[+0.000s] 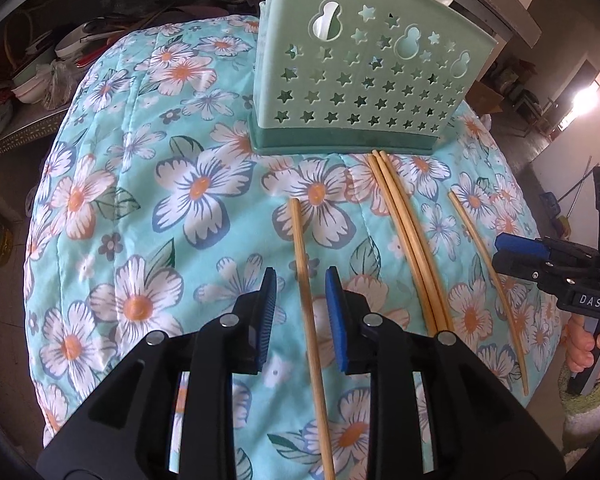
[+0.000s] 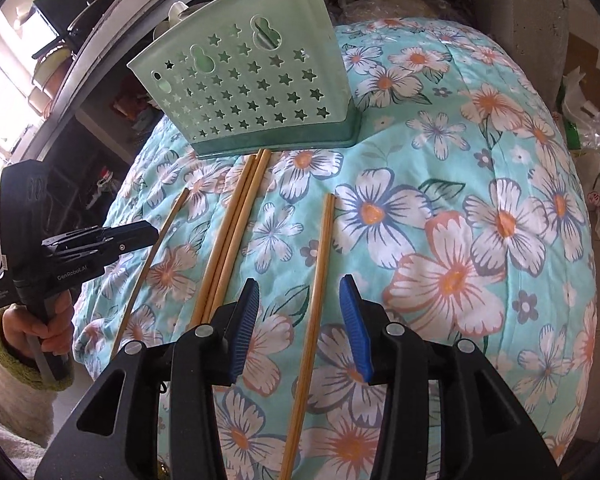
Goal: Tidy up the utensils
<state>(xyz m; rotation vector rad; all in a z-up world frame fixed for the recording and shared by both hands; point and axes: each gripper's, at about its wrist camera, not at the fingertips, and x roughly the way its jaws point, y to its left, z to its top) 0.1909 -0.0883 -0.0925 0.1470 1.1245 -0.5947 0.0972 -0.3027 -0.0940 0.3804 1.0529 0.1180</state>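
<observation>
**Chopsticks lined up, one between each pair of pads**

Nearest the left wrist camera, the left hand-held gripper (image 1: 300,276) points steeply down with its blue ribbed pads spread. A straight pale bamboo chopstick (image 1: 306,300) runs lengthwise through the gap, and neither pad presses on it. The right hand-held gripper (image 2: 299,280) mirrors this, spread wider over a second single bamboo chopstick (image 2: 320,264) on the other side of the layout. That stick also lies free between the pads. Straddling each stick along its length looks like the set-up for a pinch across the thin shaft, so both pick-ups seem about to start, not done.

Between the two singles lies a tight bundle of bamboo chopsticks (image 1: 404,232), their far tips reaching the holder's base. All the sticks rest on a turquoise quilted cloth printed with white and orange flowers (image 1: 160,184). They run roughly parallel and point away from the cameras, which keeps each one easy to reach from the near edge.

Farthest back stands the pale green plastic utensil holder with star-shaped cut-outs (image 1: 364,80), upright on its darker green base. No chopstick shows inside it, so it is probably where the sticks are meant to go.
</observation>
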